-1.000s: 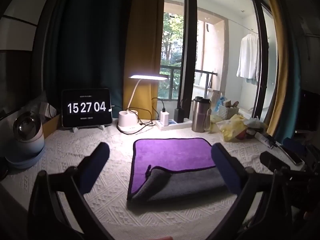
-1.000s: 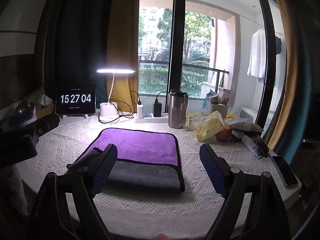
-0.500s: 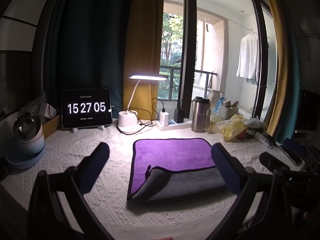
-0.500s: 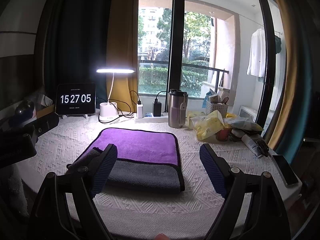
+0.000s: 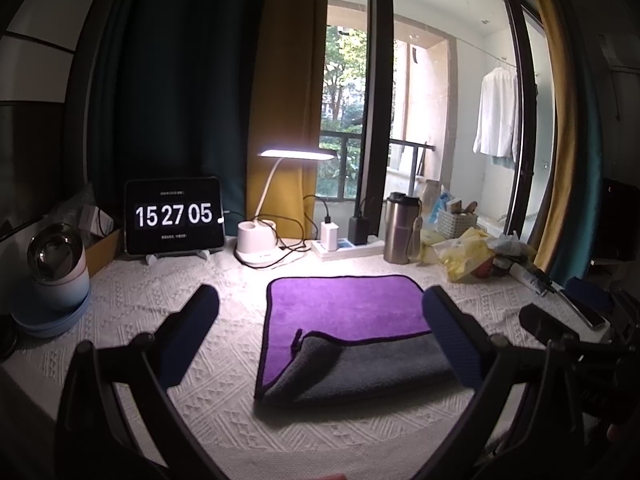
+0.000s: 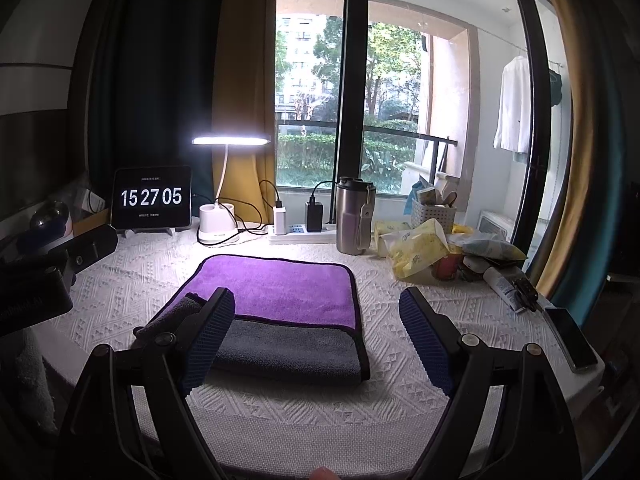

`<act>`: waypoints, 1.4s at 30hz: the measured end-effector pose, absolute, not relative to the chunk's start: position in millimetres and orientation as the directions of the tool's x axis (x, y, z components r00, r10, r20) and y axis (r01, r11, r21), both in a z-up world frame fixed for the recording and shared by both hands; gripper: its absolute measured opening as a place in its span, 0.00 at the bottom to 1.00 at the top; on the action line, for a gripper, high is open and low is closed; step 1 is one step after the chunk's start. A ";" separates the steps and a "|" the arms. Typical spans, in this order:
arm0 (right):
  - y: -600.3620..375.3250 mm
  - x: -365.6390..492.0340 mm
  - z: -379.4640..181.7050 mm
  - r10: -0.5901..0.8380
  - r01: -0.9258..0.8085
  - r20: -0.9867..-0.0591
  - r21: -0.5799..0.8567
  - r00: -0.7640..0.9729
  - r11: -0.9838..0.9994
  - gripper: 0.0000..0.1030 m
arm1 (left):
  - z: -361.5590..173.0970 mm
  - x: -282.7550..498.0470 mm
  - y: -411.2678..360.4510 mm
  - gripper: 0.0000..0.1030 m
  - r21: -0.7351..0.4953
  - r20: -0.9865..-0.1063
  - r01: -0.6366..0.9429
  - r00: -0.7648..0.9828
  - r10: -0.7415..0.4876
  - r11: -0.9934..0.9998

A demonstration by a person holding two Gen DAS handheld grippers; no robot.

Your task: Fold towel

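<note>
On the white textured surface [image 5: 168,292], at centre, lies the purple towel [image 5: 348,304], near edge folded over showing grey. Above its near side hover left claw [image 5: 320,344] and right claw [image 6: 316,344], both spread wide, gripping nothing.

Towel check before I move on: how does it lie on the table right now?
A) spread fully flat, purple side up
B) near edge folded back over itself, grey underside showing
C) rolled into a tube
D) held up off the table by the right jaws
B: the towel lies on the table with its near part turned over the purple face, grey underside up; both sets of jaws stand open and hold nothing.
</note>
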State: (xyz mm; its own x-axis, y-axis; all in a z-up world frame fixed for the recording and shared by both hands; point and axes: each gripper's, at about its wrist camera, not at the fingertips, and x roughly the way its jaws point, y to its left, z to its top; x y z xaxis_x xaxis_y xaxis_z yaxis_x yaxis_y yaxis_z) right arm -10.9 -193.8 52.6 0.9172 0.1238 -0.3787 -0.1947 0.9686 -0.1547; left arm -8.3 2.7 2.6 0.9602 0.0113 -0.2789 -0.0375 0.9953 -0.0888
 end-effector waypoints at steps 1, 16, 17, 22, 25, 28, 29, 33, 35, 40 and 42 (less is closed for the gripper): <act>-193.8 -10.9 52.5 0.124 -0.195 -0.380 -0.154 0.917 0.969 0.84 | 2.5 -8.4 2.5 0.99 -0.088 -0.279 -0.038 0.960 0.012 0.995; -193.9 -11.4 50.5 0.123 -0.193 -0.386 -0.149 0.915 0.970 0.84 | 1.0 -9.2 2.0 0.99 -0.087 -0.281 -0.039 0.960 0.013 0.995; -194.0 -11.5 50.5 0.123 -0.193 -0.386 -0.149 0.914 0.970 0.84 | 1.1 -8.8 2.0 0.99 -0.087 -0.281 -0.039 0.960 0.013 0.995; -194.2 -11.7 50.6 0.123 -0.192 -0.385 -0.149 0.915 0.970 0.84 | -0.3 -9.7 4.1 0.99 -0.091 -0.277 -0.041 0.961 0.014 0.995; -194.7 -10.8 50.1 0.120 -0.189 -0.384 -0.146 0.915 0.971 0.84 | -0.4 -9.6 4.2 0.99 -0.089 -0.277 -0.039 0.961 0.013 0.995; -196.7 -10.2 49.8 0.116 -0.183 -0.384 -0.141 0.916 0.973 0.84 | -0.9 -9.9 4.3 0.99 -0.088 -0.276 -0.038 0.961 0.012 0.995; -197.2 -10.0 49.8 0.115 -0.181 -0.384 -0.139 0.916 0.974 0.84 | -0.8 -10.1 4.0 0.99 -0.088 -0.276 -0.038 0.961 0.012 0.995; -197.1 -9.8 49.4 0.114 -0.179 -0.387 -0.137 0.915 0.974 0.84 | -0.7 -10.3 3.2 0.99 -0.088 -0.277 -0.038 0.961 0.012 0.995; -196.4 -9.4 49.4 0.114 -0.180 -0.389 -0.137 0.914 0.974 0.84 | -0.6 -10.4 2.9 0.99 -0.089 -0.276 -0.040 0.961 0.014 0.995; -196.9 -6.6 49.0 0.116 -0.182 -0.394 -0.134 0.912 0.974 0.84 | -1.4 -8.2 3.4 0.99 -0.089 -0.275 -0.046 0.961 0.020 0.995; -197.1 -5.9 48.3 0.116 -0.182 -0.397 -0.134 0.911 0.974 0.84 | -2.8 -6.4 3.8 0.99 -0.091 -0.279 -0.048 0.960 0.021 0.995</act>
